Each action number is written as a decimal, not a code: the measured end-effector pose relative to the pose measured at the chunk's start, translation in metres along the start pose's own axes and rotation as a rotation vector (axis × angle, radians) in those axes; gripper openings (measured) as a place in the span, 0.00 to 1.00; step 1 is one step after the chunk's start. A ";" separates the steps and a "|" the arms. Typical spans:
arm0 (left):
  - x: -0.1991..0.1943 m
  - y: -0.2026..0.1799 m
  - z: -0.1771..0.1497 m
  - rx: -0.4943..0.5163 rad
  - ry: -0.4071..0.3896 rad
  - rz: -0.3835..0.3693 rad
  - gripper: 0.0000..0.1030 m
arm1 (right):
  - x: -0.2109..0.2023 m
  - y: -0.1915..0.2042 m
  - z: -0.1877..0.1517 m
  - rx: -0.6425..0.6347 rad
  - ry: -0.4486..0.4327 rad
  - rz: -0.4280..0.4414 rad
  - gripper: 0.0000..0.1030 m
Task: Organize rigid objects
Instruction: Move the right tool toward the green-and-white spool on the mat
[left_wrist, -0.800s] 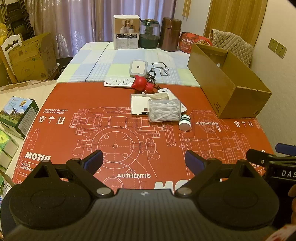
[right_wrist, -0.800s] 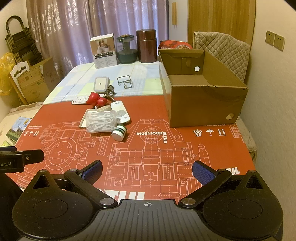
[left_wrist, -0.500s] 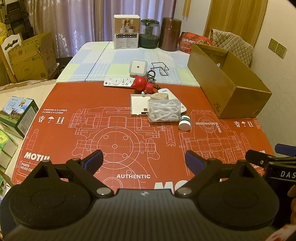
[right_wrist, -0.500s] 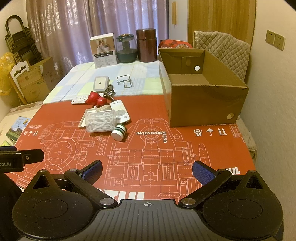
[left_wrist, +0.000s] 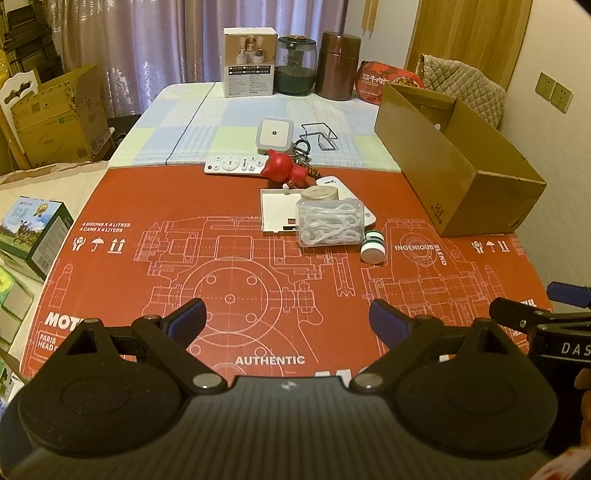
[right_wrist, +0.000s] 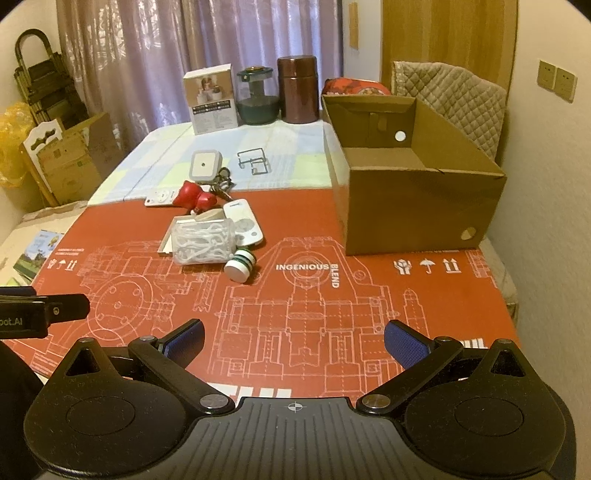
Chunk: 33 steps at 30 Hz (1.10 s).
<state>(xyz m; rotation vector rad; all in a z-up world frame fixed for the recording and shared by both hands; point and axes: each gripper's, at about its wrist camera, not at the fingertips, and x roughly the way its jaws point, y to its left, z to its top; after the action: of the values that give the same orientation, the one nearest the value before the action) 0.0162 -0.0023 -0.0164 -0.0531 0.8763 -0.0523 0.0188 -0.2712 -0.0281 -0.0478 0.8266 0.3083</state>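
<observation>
Red printed mat (right_wrist: 369, 295): clutter mid-left, empty cardboard box (right_wrist: 417, 206) far right.
Left gripper (left_wrist: 286, 319) and right gripper (right_wrist: 293, 338) fingers apart, empty, hovering near edge. Pre-grasp; likely reach green-white spool (right_wrist: 240, 264) first.

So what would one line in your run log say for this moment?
left hand-held gripper: open, empty | right hand-held gripper: open, empty | cardboard box: empty | clutter pile: untouched

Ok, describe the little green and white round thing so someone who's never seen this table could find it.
Start at the open cardboard box on the red mat. Left of it sits a pile of small items, whose nearest piece is the small spool, beside the clear box of white hooks. Only it has green and white stripes.
</observation>
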 end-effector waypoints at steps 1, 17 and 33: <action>0.002 0.001 0.002 0.005 -0.002 -0.001 0.90 | 0.002 0.001 0.001 -0.007 -0.005 0.004 0.98; 0.068 0.013 0.048 0.146 0.000 -0.040 0.88 | 0.068 0.008 0.025 -0.250 -0.054 0.140 0.97; 0.142 0.015 0.062 0.322 0.067 -0.163 0.88 | 0.170 0.028 0.042 -0.641 0.052 0.343 0.62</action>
<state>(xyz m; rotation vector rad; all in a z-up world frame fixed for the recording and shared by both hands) 0.1551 0.0044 -0.0864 0.1798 0.9201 -0.3486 0.1486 -0.1956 -0.1216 -0.5176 0.7582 0.8915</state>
